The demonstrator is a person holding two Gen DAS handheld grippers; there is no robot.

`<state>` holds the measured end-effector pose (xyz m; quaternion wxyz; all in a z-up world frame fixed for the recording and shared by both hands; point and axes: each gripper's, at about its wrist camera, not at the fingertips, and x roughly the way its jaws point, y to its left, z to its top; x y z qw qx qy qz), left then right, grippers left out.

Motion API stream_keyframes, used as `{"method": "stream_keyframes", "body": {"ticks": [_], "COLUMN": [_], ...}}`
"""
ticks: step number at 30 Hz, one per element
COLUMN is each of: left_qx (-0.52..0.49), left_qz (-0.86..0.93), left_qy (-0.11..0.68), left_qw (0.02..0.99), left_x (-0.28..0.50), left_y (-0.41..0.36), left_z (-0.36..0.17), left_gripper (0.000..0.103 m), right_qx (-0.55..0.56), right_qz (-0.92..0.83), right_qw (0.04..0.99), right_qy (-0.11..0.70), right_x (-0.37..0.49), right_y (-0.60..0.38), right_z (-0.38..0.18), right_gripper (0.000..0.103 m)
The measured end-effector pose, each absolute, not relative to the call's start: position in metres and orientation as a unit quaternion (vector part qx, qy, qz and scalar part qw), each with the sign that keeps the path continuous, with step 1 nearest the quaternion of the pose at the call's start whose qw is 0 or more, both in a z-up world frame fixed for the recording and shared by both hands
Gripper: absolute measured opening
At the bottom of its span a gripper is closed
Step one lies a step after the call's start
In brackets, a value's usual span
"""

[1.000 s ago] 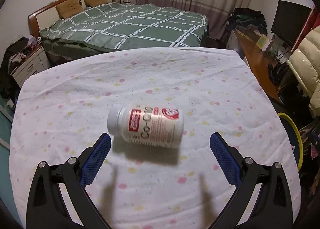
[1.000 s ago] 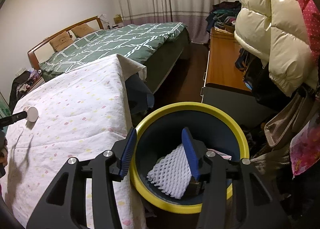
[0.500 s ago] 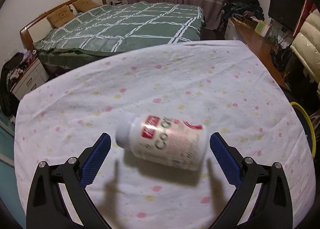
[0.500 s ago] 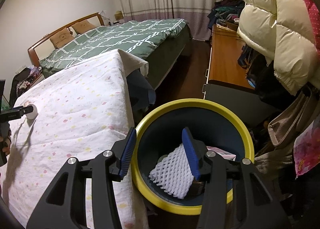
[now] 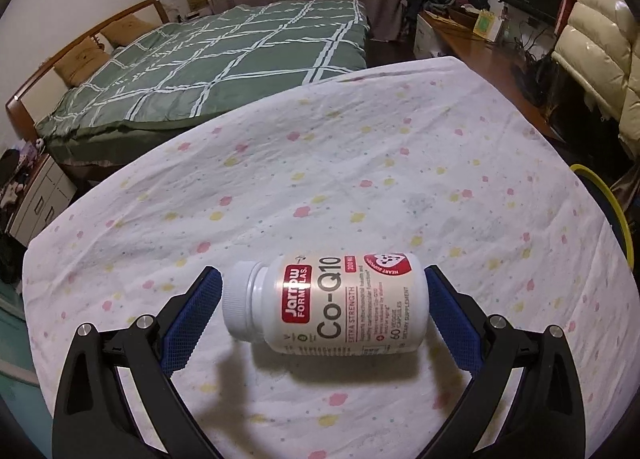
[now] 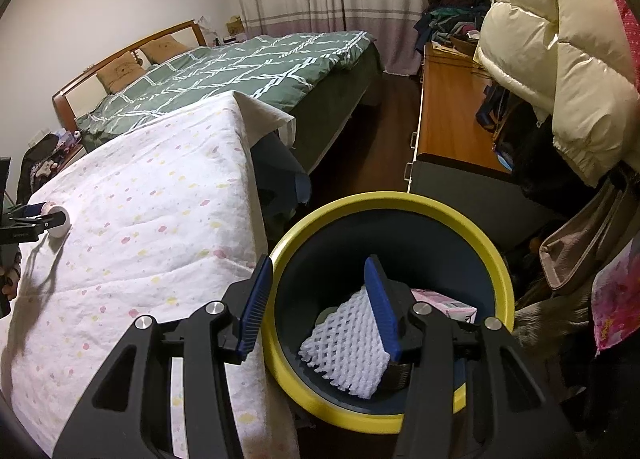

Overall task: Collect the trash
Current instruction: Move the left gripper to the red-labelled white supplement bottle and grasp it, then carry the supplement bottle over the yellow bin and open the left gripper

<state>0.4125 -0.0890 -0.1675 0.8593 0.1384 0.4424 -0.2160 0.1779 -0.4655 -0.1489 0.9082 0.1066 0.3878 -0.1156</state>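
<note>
Each claw (image 5: 322,299) has black arms, silver screws and blue textured pads (image 6: 378,299).

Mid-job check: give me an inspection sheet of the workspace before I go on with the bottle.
Surface: floral sheet, wrinkled.
Job's things: supplement bottle on its side, capped; yellow-rimmed bin beside the sheet holds white foam netting and a pink box.
Clutter: nothing seen on the sheet besides the bottle.
Grippers: left gripper open, straddling the bottle; right gripper open, empty, over the bin.
Cables: nothing seen near the work.
Surroundings: green bed, cream puffer jacket, wooden desk.
</note>
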Motion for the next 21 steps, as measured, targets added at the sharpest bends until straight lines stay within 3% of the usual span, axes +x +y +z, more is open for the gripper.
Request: {"method": "stream_keyframes", "body": {"ticks": [2, 13, 21], "left_qx": [0.135, 0.156, 0.148], "left_qz": [-0.218, -0.232, -0.315], "left_qy": [0.445, 0.416, 0.397], "left_qw": [0.858, 0.865, 0.85], "left_x": [0.413, 0.354, 0.284], "left_y": [-0.09, -0.129, -0.218], "left_z": [-0.169, -0.131, -0.09], "left_gripper": [0.084, 0.084, 0.084], "right_qx": [0.108, 0.112, 0.11], "right_qz": [-0.115, -0.12, -0.146], "right_qw": [0.908, 0.915, 0.919], "right_qy": [0.388, 0.368, 0.349], "right_x": [0.178, 0.149, 0.096], "right_y": [-0.465, -0.47, -0.489], "right_z": [-0.15, -0.136, -0.12], "right_gripper": [0.046, 0.046, 0.046]}}
